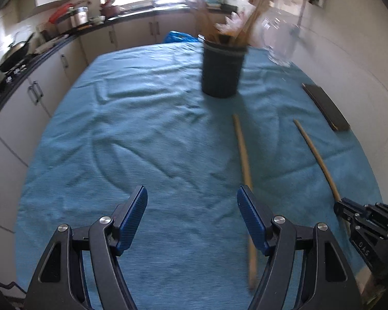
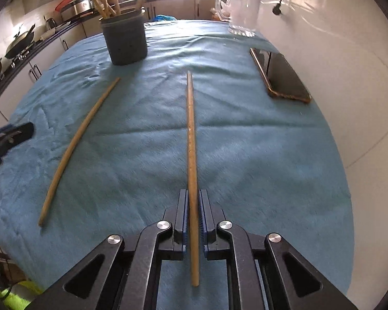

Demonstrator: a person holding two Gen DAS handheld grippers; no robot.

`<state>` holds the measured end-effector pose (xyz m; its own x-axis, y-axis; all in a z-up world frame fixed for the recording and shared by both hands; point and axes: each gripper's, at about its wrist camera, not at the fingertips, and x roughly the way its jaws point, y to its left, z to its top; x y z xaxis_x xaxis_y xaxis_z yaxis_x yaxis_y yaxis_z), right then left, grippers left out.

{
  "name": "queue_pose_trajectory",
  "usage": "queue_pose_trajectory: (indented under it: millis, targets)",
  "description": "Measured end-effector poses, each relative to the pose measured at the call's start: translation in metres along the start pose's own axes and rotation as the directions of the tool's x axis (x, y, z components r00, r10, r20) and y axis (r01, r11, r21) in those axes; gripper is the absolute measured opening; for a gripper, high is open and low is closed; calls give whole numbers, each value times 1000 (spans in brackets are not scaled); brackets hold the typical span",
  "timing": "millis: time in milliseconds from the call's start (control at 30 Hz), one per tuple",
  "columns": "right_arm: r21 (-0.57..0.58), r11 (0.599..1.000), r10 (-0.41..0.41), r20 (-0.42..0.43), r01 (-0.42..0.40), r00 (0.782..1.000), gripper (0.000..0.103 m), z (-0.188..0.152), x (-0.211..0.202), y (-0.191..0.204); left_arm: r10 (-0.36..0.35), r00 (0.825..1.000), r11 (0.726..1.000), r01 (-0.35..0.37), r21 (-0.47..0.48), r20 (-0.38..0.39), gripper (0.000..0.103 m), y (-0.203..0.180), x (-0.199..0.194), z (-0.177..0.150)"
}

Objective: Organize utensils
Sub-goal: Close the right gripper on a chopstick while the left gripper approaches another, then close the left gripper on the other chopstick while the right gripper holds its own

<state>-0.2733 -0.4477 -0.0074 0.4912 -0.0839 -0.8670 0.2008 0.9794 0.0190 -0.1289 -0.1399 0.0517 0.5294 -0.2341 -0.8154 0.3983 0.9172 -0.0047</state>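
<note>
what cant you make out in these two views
- Left wrist view: the utensils in the dark holder and the glass jug are motion-blurred.
- Left wrist view: the right gripper is cut off by the edge; its grip is unseen there.
- Right wrist view: the left gripper is cut off by the edge.
- Right wrist view: whether the held chopstick is lifted off the cloth.

glass jug (image 1: 279,41) at one o'clock smeared by blur, utensil tops (image 1: 219,23) in dark holder (image 1: 222,69) indistinct, left gripper (image 2: 5,142) cut off at nine o'clock
</note>
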Motion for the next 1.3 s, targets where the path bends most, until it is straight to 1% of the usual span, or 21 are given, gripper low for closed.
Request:
queue_pose_trajectory:
  millis: [33,67,100,200,300,367,467,533,633,667,700,767,800,833,867,1067,1233,1300]
  targets:
    - [12,1000,14,-6,-14,1000,22,-1,-1,-4,-11,1000,1000,11,12,-8,71,-4,2,2]
    - [20,999,33,-10,-33,999,33,-1,-2,-8,-24,1000,999,25,28,-18,71,-8,4,5]
    - [26,998,53,-11,-52,999,38,-1,-2,-11,-30,999,999,31,37,-23,71,-11,6,7]
    - [23,998,59,-13,-59,998,38,7,0,-16,-47,998,997,50,58,-52,71,-17,14,21]
    - [24,996,91,-25,-91,996,38,19,7,-21,-29,997,996,35,78,-67,71,-20,26,40]
    - [15,996,86,-28,-86,996,38,29,13,-20,-21,997,996,28,89,-77,71,-23,36,52]
    - [-6,996,90,-17,-90,996,38,47,20,-19,-51,993,996,59,74,-110,70,-25,54,68]
    - [-8,995,98,-17,-98,995,38,59,27,-18,-74,988,995,82,55,-133,67,-27,65,75]
    - [-12,995,100,-28,-100,995,35,76,40,-16,-111,982,992,119,42,-154,61,-32,82,85]
    - [-12,995,99,-34,-100,994,32,81,45,-15,-114,980,992,122,42,-162,55,-33,87,88]
    - [-12,995,98,-38,-99,994,30,85,49,-14,-113,978,992,122,41,-176,51,-35,94,91]
    - [-17,996,91,-33,-92,995,29,95,54,-13,-117,973,992,125,26,-200,38,-35,104,94]
    - [-19,996,90,-33,-91,995,29,99,56,-12,-126,970,991,132,13,-210,34,-34,108,95]
    - [-20,996,90,-32,-91,995,29,102,58,-12,-131,967,991,135,2,-216,32,-33,111,96]
    - [-23,996,87,-32,-88,996,29,106,61,-11,-131,971,991,133,-1,-203,32,-32,111,98]
    - [-34,997,75,-24,-75,997,27,124,72,-10,-145,973,989,147,-4,-181,31,-32,118,104]
    - [-29,998,62,-9,-62,998,22,133,78,-11,-121,981,991,128,39,-151,31,-39,118,101]
    - [-28,998,48,1,-48,999,12,134,79,-10,-104,986,991,114,67,-131,31,-44,117,98]
